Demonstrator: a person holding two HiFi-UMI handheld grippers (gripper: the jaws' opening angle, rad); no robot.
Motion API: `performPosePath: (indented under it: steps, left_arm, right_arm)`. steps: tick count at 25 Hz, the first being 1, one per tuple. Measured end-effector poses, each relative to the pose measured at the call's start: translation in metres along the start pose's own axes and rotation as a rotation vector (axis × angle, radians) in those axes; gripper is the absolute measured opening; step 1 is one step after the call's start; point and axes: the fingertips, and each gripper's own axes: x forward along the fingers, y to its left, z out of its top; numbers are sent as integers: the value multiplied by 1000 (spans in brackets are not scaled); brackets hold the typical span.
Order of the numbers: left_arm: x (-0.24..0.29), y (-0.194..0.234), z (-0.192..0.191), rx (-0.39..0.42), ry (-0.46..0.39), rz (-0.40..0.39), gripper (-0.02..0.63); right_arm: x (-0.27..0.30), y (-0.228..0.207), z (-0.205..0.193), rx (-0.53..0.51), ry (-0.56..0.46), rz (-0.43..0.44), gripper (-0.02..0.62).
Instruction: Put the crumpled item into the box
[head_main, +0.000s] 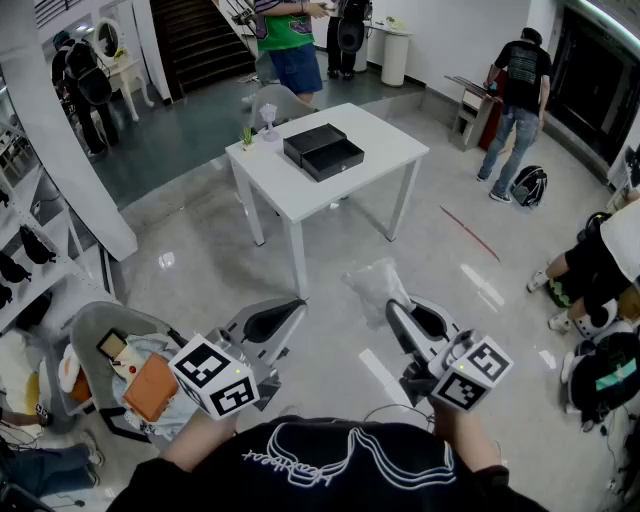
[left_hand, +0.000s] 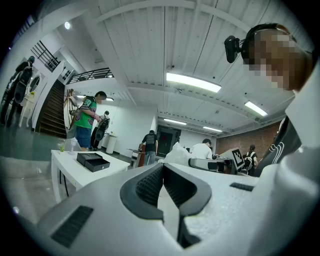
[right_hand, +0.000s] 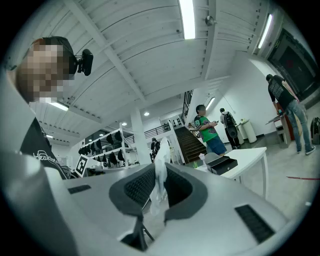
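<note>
In the head view the crumpled item (head_main: 372, 282), a clear wrinkled plastic bag, hangs over the floor at the tip of my right gripper (head_main: 396, 310). That gripper's view shows its jaws shut on the crumpled plastic (right_hand: 160, 161), which sticks up between the pads. My left gripper (head_main: 298, 304) is level with it on the left, its jaws shut with nothing between them. The black box (head_main: 322, 150) lies open on a white table (head_main: 385, 140) some way ahead. The left gripper view catches the box (left_hand: 93, 161) and the bag (left_hand: 176, 154).
A small plant (head_main: 247, 135) and a chair (head_main: 275, 100) are at the table's far side. A person in a green shirt (head_main: 288, 35) stands beyond it and another person (head_main: 515, 95) at the right. A chair heaped with things (head_main: 120, 370) is at my left, and someone sits at the right (head_main: 600, 260).
</note>
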Motion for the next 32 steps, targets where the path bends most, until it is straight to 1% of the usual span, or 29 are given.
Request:
performPosePath:
  steps: [9, 14, 18, 21, 25, 32]
  left_arm:
    - [-1, -17, 2, 6, -12, -9, 5]
    - [-1, -17, 5, 9, -23, -13, 6]
    - [1, -8, 5, -4, -27, -12, 5]
    - [5, 5, 6, -13, -37, -6, 5]
    - [18, 32, 0, -24, -36, 3, 6]
    - [61, 105, -8, -63, -30, 12, 6]
  right_arm:
    - [-20, 6, 5, -21, 1, -8, 54]
    - [-23, 4, 7, -43, 3, -38, 54]
    - [-18, -2, 6, -31, 10, -41, 55]
    - [-8, -12, 7, -32, 24, -45, 54]
    - [12, -37, 2, -21, 31, -55, 55]
    - [64, -99, -9, 0, 48, -74, 55]
